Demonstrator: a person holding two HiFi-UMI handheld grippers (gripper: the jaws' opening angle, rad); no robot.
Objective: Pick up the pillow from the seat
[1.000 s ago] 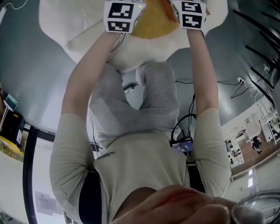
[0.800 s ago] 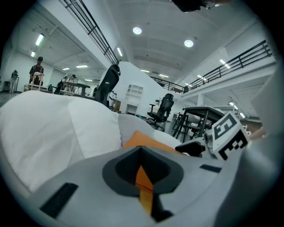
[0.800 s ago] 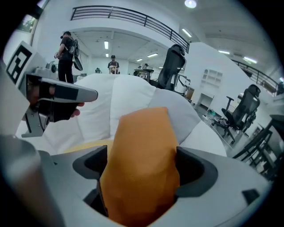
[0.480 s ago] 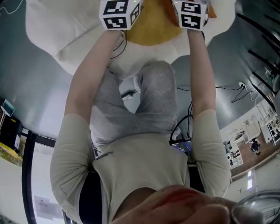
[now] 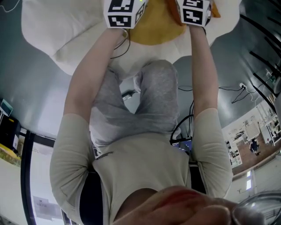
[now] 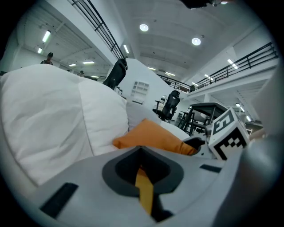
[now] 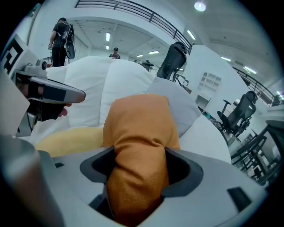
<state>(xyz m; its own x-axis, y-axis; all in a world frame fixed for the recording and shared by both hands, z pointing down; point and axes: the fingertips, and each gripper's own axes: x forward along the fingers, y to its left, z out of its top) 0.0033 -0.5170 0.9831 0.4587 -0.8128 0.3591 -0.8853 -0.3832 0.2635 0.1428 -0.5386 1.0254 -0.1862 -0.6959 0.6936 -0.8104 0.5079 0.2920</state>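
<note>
An orange pillow [image 5: 154, 27] lies on a big white cushioned seat [image 5: 66, 30] at the top of the head view, between my two arms. My left gripper [image 6: 143, 175] is shut on a thin fold of the pillow [image 6: 151, 137]; its marker cube [image 5: 123, 12] shows in the head view. My right gripper [image 7: 135, 177] has a thick bunch of the pillow [image 7: 140, 128] squeezed between its jaws, which are closing. Its marker cube [image 5: 193, 12] is at the pillow's right. The fingertips are hidden in the head view.
A person's grey-trousered legs [image 5: 145, 101] stand right below the seat. Cables and a small black box [image 5: 182, 145] lie on the grey floor at the right. Black office chairs [image 7: 175, 60] and desks [image 6: 208, 111] stand behind the seat; people [image 7: 60, 40] are far off.
Both marker cubes sit a little higher in the head view, further over the pillow. The seat's edge has slid left and up.
</note>
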